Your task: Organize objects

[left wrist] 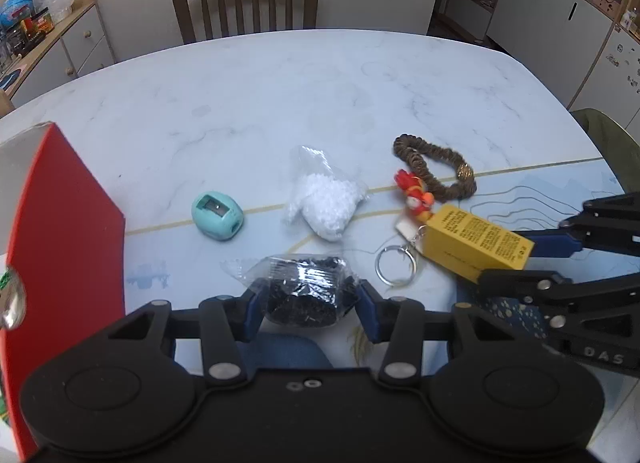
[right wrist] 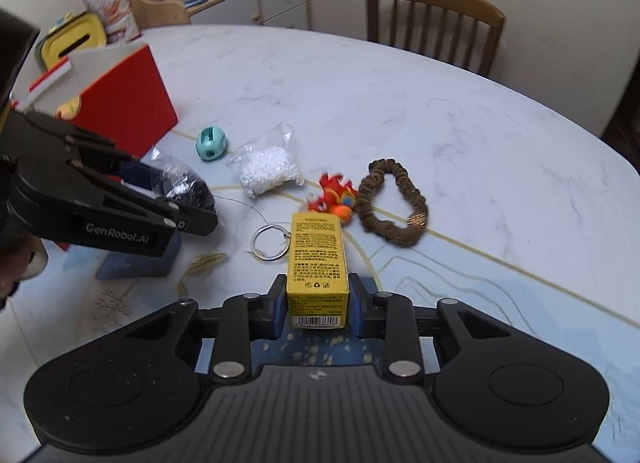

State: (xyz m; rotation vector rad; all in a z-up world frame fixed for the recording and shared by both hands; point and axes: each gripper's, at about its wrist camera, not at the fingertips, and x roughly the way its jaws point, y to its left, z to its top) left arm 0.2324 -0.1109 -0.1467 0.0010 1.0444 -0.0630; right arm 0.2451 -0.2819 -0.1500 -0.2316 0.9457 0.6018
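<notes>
Yellow box (right wrist: 318, 259) w/ black print; teal sharpener (left wrist: 217, 216); brown scrunchie (left wrist: 436, 167); red carton (right wrist: 124, 103); white-grey marbled counter (left wrist: 280, 91); red-orange keychain (right wrist: 334, 199).

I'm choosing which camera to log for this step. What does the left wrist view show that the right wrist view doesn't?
Only the left wrist view: white cupboards at far right. Only the right wrist view: the red box open on top, and the yellow box's barcode. Both: left gripper clamping the bag of black beads, right gripper clamping the yellow box, and the teal sharpener.
</notes>
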